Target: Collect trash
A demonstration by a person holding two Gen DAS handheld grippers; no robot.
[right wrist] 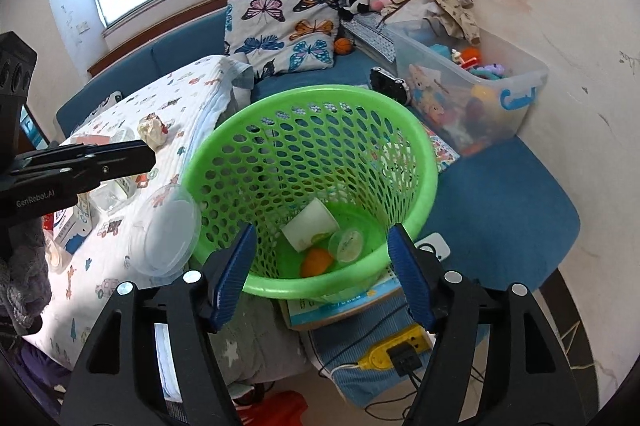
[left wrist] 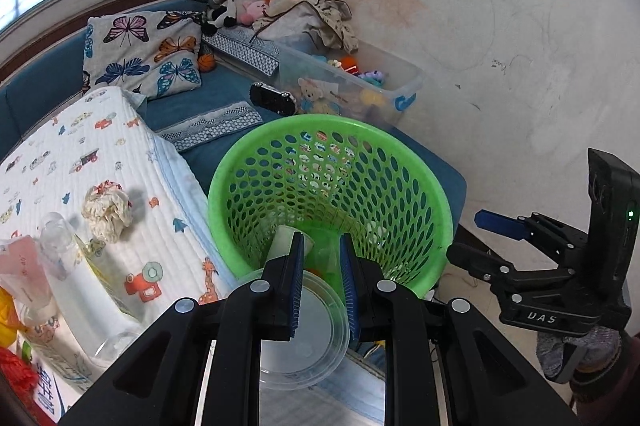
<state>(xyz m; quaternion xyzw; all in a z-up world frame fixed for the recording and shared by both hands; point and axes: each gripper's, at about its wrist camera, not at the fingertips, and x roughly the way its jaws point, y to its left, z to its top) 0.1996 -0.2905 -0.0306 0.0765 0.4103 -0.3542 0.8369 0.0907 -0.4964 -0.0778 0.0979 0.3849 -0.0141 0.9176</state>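
Note:
A green perforated basket point(left wrist: 400, 162) point(right wrist: 416, 150) stands by the bed edge. In it lie a white paper cup point(right wrist: 310, 226), a small clear lid point(right wrist: 346, 244) and an orange piece point(right wrist: 316, 262). My left gripper point(left wrist: 322, 266) is shut on a clear round plastic lid point(left wrist: 316, 338), held just at the basket's near rim; the lid also shows in the right wrist view point(right wrist: 168, 230). My right gripper point(right wrist: 322, 270) is open and empty over the basket's near rim. A crumpled paper ball point(left wrist: 107, 208) point(right wrist: 152, 130) lies on the quilt.
A printed quilt point(left wrist: 80, 154) covers the bed. A clear plastic bottle point(left wrist: 80, 286) and wrappers lie at the left. A clear toy bin point(left wrist: 360, 86), a butterfly pillow point(left wrist: 140, 50) and plush toys sit by the wall. A yellow power strip point(right wrist: 394, 352) lies on the floor.

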